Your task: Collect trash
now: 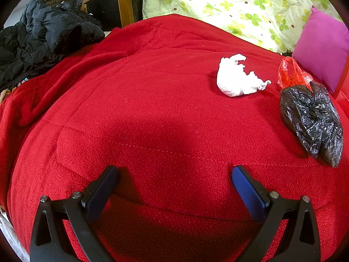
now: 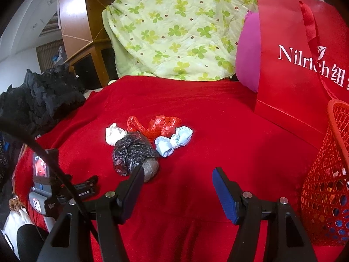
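Note:
Trash lies in a cluster on the red blanket point(image 2: 218, 113): a crumpled black plastic bag point(image 2: 133, 152), a white paper wad point(image 2: 114, 134), a red plastic bag point(image 2: 157, 125) and a knotted blue face mask point(image 2: 173, 140). In the left wrist view the white wad point(image 1: 237, 76), red bag point(image 1: 291, 73) and black bag point(image 1: 312, 120) lie far right. My left gripper point(image 1: 174, 179) is open and empty above bare blanket, left of the trash. My right gripper point(image 2: 177, 176) is open and empty, its left finger just in front of the black bag.
A red mesh basket point(image 2: 327, 192) with some litter inside stands at the right. A red paper gift bag point(image 2: 290, 69) and a magenta pillow point(image 2: 247, 61) stand behind it. A green clover quilt point(image 2: 174, 28) is at the back, a black jacket point(image 1: 41, 39) at the left.

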{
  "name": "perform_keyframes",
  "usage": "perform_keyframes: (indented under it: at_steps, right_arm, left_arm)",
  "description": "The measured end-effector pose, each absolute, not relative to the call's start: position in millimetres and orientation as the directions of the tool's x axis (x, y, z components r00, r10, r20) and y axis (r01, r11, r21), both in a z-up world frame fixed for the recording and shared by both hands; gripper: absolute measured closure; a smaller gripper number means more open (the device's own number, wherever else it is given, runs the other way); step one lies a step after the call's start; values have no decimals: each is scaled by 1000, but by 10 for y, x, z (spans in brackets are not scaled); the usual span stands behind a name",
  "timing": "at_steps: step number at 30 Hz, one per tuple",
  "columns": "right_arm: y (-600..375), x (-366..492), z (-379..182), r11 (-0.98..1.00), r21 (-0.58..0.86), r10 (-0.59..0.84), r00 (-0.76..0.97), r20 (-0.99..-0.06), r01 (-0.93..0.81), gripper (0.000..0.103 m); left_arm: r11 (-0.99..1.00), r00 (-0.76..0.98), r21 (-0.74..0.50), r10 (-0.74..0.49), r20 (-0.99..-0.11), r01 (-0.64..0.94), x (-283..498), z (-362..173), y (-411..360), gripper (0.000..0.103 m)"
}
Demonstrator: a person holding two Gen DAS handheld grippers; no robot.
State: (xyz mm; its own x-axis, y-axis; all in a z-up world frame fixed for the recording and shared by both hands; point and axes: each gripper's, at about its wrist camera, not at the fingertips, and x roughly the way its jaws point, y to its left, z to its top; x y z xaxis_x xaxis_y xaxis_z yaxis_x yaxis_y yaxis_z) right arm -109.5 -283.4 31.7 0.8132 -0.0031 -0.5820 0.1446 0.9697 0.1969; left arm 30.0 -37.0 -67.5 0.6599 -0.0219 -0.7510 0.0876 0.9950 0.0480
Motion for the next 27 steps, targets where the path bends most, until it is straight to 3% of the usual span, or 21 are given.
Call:
perform_keyframes:
  at_steps: [27]
  right_arm:
    - [-2985,-1237,503,947,303,64,858,-509,110,34]
  left_arm:
    - [995,660,48,-21,-751,87,300,-676,-374,0]
